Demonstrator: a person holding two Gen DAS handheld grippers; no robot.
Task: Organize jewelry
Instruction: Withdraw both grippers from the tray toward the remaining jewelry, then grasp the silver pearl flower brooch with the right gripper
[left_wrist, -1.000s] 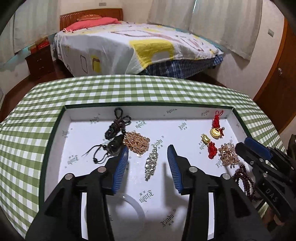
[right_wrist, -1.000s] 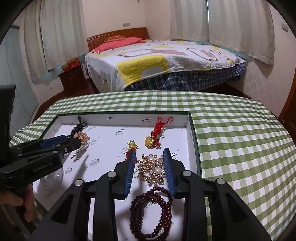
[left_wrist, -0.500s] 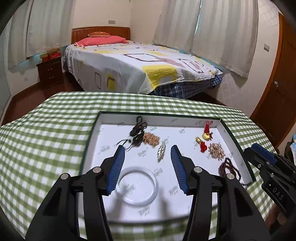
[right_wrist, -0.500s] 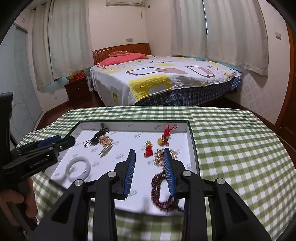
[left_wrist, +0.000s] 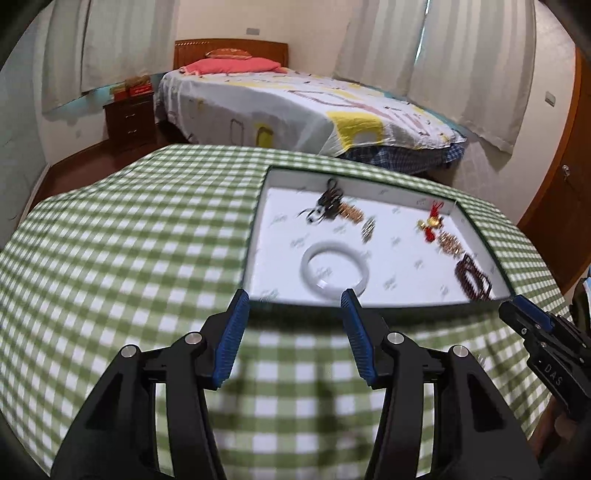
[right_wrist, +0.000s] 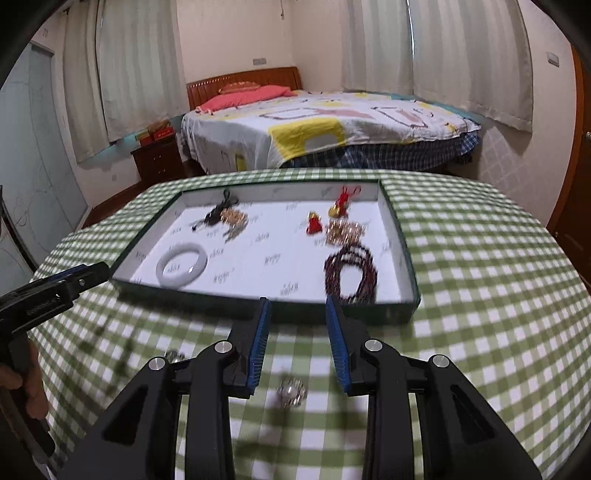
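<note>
Jewelry tray (right_wrist: 400, 243) already holds most pieces. Both tongs, left gripper (left_wrist: 291, 301) and right gripper (right_wrist: 297, 308), apart, empty. We go slow for sparkly piece (right_wrist: 291, 393) on cloth (right_wrist: 480, 295), grab its middle.

Both claws drawn back from over the tray (left_wrist: 476, 218) to the tablecloth (left_wrist: 122, 258), left claw (left_wrist: 291, 297) opened wider, empty

- A table (right_wrist: 480, 280) under a green-and-white checked cloth carries everything
- A shallow tray (right_wrist: 400, 236) with dark green walls and a white printed lining sits on the cloth, set toward the far side
- A small silvery sparkling piece (right_wrist: 291, 393) lies on the cloth in front of the tray
- Another small shiny piece (right_wrist: 173, 356) lies to its left, partly hidden
</note>
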